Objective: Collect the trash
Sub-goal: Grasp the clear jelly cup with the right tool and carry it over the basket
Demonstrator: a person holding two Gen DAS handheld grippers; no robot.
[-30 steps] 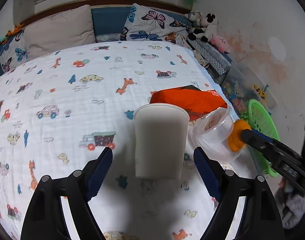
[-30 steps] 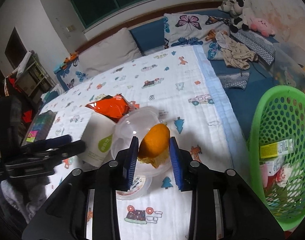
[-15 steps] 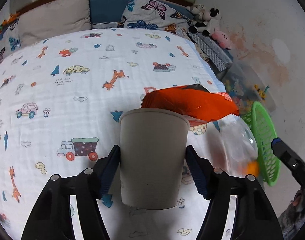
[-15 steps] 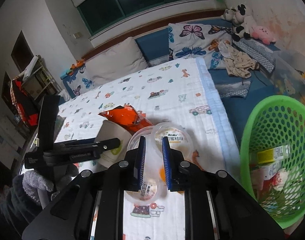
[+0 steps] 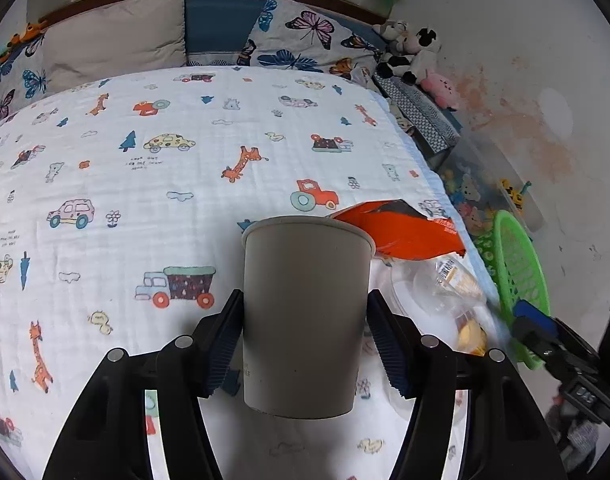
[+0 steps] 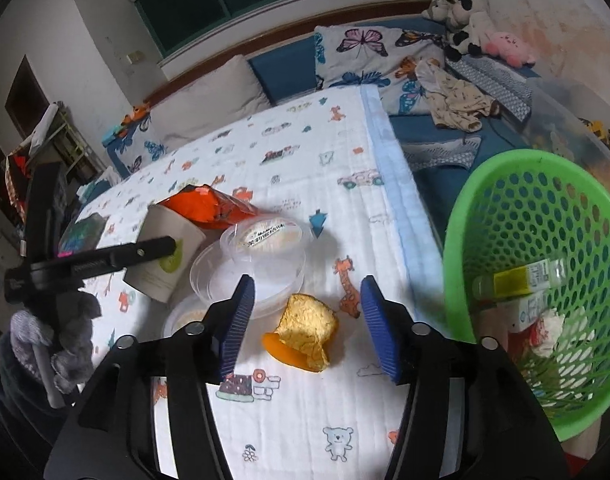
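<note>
Paper cup (image 5: 305,320) stood upright on the printed bedsheet (image 5: 145,200), near the bed's right edge, clamped between the pads of the left gripper (image 5: 305,340); its jaws had just been closing and both pads now pressed the cup's sides. Directly behind the cup lay an orange snack bag (image 5: 401,232), and to the cup's right a cluster of clear plastic containers (image 6: 261,264), one with a printed lid.

Orange peel (image 6: 305,332) lay on the sheet just in front of the containers, between the pads of the right gripper (image 6: 305,328) but touching neither. That gripper's jaws had just been opening and stood spread, nothing held.

Green mesh basket (image 6: 545,240) sat off the bed's right edge, close to the right gripper, already holding a small bottle, a carton and crumpled wrappers. Pillows and plush toys (image 5: 417,52) lined the headboard end.
</note>
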